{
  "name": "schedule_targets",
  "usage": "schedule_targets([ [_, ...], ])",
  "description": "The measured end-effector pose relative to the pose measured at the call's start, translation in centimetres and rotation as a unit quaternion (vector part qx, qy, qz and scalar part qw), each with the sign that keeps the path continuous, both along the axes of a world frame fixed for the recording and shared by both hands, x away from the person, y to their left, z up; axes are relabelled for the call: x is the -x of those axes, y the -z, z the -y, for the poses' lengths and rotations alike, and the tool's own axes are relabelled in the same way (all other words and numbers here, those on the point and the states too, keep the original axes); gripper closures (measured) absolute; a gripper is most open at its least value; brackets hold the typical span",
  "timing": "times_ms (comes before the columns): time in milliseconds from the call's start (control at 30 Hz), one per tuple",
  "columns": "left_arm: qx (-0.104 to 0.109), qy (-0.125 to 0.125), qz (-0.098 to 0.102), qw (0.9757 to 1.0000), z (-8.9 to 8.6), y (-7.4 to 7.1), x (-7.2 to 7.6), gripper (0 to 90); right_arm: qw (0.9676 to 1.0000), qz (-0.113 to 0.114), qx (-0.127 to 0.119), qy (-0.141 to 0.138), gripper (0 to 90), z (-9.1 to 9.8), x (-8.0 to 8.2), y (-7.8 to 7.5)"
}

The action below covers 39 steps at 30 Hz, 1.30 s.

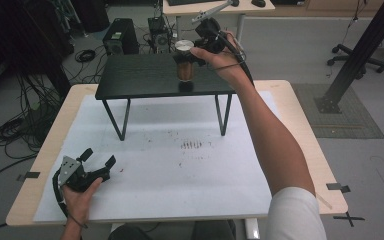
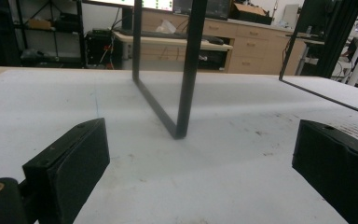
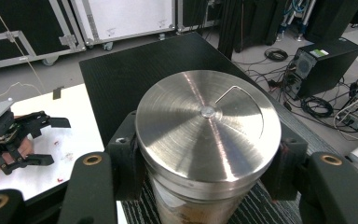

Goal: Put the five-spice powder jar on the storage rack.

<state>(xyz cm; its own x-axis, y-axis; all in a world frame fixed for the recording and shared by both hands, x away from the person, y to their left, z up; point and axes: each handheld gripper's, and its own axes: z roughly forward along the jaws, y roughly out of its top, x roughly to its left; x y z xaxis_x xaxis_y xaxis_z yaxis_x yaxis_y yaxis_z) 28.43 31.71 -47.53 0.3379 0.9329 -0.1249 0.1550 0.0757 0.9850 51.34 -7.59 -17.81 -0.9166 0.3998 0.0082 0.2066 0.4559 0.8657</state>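
Right claw clamped on the jar, pads pressing its sides just under the brushed steel lid. Glass body with brownish contents, as far as I can make out in the high view. The jar sits at or just above the top of the small black stand, near its right front part; whether the base touches I cannot tell, though a dark reflection shows right beneath it.

Left claw resting on the white mat at the near left, jaws wide apart, nothing between them. From its own camera I see one black leg of the stand ahead, well clear.

Step in hand, as I judge it: placing or lifting the jar on the stand. To do it well:
- keep the jar upright; the grip is high, near the lid, so the bottom could swing.
- move slowly and vertically, no drag across the ribbed top.
- keep away from the stand's front edge.
- loosen only once the base sits flat.

Left claw stays parked.
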Motion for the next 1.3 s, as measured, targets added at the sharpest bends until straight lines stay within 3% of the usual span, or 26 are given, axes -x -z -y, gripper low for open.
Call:
schedule_targets([
  [533,-0.001,-0.001,0.001,1.0000,0.0,0.0,0.0,4.3,1.0000,0.002,0.009,0.001,42.9,-0.4,-0.7,0.9],
  [1300,-0.002,-0.002,0.000,1.0000,0.0,0.0,0.0,4.3,1.0000,0.001,0.000,0.003,42.9,-0.3,-0.7,1.8],
])
